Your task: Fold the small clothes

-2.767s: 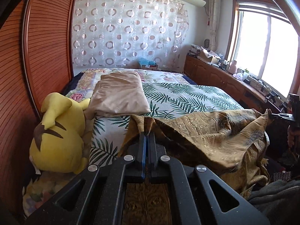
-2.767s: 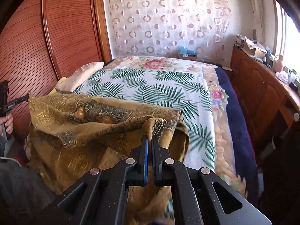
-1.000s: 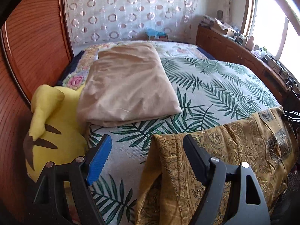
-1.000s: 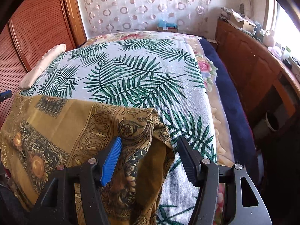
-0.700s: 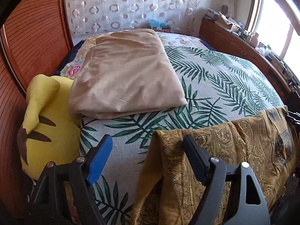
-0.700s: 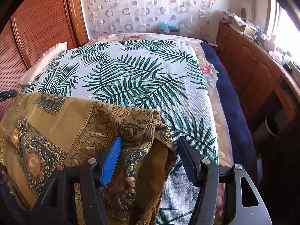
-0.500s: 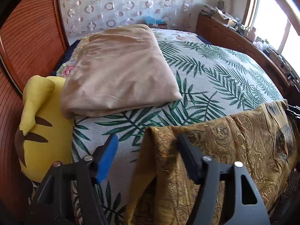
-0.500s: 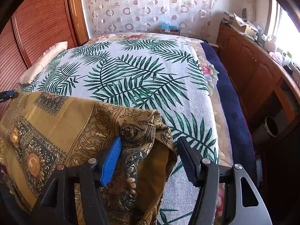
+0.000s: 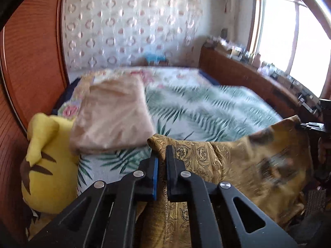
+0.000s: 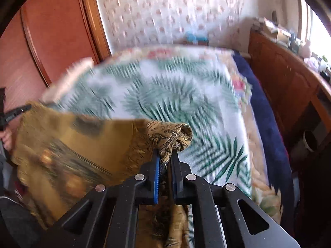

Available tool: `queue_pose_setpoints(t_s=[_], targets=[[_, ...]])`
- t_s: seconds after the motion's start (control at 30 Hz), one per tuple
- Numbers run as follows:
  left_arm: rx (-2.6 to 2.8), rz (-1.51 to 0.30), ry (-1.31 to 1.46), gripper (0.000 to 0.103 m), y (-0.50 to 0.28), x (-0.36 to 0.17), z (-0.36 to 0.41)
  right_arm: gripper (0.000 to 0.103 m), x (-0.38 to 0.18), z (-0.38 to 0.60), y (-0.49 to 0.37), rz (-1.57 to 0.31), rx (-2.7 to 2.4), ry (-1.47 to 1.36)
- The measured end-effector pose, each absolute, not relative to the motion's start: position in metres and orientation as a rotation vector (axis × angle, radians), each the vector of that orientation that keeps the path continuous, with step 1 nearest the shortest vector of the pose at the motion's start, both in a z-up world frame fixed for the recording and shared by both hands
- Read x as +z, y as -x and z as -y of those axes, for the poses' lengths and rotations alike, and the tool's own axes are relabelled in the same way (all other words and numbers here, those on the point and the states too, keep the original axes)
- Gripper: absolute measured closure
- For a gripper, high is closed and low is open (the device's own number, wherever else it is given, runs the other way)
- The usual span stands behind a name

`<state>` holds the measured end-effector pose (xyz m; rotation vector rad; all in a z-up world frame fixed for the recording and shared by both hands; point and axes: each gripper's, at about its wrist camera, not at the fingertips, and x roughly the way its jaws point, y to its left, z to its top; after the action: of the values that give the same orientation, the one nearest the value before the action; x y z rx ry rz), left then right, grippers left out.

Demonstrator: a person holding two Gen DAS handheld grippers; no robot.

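At the bottom centre of each view my jaws are pressed together on a corner of the gold patterned cloth (image 9: 238, 161): my left gripper (image 9: 162, 155) pinches one bunched corner, my right gripper (image 10: 165, 157) the other. The cloth sags between them in the lower part of both frames, lifted over the near edge of the bed (image 9: 206, 107). Farther off, a yellow plush toy (image 9: 43, 165) sits at lower left beside a folded beige blanket (image 9: 111, 113) on the leaf-print cover, everything blurred.
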<state>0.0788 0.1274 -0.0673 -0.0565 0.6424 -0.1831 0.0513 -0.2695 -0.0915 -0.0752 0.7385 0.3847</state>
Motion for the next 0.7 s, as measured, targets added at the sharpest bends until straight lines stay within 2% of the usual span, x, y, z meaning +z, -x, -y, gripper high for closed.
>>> queue_pose_setpoints(t_s=[0.23, 0.47, 0.7], targets=[[-0.228, -0.396, 0.102, 0.096, -0.039, 0.031, -0.132, 0.095, 0.004, 0.270, 0.008, -0.508, 0.398, 0.121], [-0.201, -0.227, 0.131, 0.096, -0.025, 0.095, -0.157, 0.095, 0.101, 0.278, 0.049, -0.298, 0.405, 0.168], [-0.142, -0.125, 0.106, 0.096, -0.061, 0.138, -0.165, 0.095, 0.162, 0.254, 0.019, -0.200, 0.369, 0.275]])
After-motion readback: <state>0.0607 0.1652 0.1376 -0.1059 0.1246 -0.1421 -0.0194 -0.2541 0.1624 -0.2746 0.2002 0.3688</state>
